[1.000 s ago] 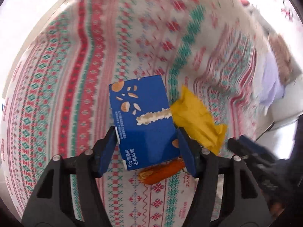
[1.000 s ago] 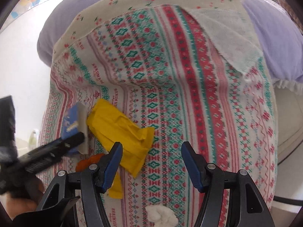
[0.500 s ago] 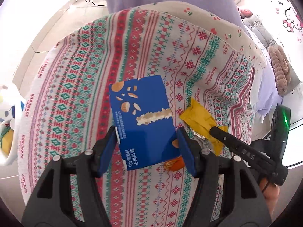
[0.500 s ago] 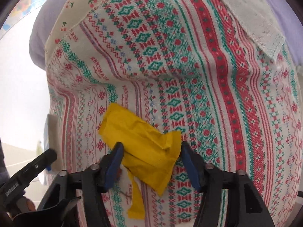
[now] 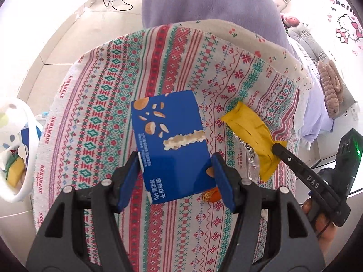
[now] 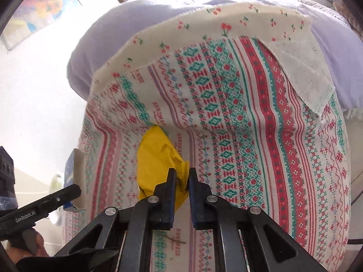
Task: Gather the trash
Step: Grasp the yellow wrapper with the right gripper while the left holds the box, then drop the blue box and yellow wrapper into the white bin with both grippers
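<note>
Jaws of the right gripper (image 6: 182, 176) have just been closing onto a yellow wrapper (image 6: 156, 156), while the left gripper (image 5: 175, 172) clamps a blue biscuit box (image 5: 170, 140) above the patterned cloth (image 5: 109, 95).

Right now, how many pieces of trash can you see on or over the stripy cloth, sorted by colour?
Blue cardboard biscuit box: 1
Yellow crinkled foil-lined wrapper: 1
Small orange shiny wrapper: 1
Total: 3
</note>
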The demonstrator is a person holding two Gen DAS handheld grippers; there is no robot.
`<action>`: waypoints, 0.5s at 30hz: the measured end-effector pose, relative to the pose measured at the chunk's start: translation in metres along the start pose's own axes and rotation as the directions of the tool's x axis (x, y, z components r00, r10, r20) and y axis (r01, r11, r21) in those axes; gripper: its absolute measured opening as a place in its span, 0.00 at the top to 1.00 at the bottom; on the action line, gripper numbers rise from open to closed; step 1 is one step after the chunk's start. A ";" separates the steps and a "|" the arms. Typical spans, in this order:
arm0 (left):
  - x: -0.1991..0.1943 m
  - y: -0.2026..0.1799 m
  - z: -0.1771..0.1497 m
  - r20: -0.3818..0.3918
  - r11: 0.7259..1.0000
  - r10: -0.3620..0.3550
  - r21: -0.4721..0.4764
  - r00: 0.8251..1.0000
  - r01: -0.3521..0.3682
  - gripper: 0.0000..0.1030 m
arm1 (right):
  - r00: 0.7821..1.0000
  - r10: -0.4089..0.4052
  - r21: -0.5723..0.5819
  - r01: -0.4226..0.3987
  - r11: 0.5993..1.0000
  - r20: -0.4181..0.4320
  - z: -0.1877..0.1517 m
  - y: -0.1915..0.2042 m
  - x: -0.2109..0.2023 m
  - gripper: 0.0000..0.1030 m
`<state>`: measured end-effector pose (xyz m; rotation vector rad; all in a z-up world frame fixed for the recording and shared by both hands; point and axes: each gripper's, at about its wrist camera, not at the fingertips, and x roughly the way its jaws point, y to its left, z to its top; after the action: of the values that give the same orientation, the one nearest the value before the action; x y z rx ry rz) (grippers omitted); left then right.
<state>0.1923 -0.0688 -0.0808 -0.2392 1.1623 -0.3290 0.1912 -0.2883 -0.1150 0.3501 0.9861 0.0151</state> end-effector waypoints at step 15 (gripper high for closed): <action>-0.037 0.059 0.001 0.034 0.997 -0.007 -0.078 0.999 0.010 0.37 | 0.992 0.097 -0.138 -0.085 0.987 0.082 -0.015 0.059 -0.018 0.89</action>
<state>0.1874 0.0001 -0.0699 -0.3171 1.1428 -0.2860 0.1774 -0.2314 -0.0900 0.2691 0.8756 0.1473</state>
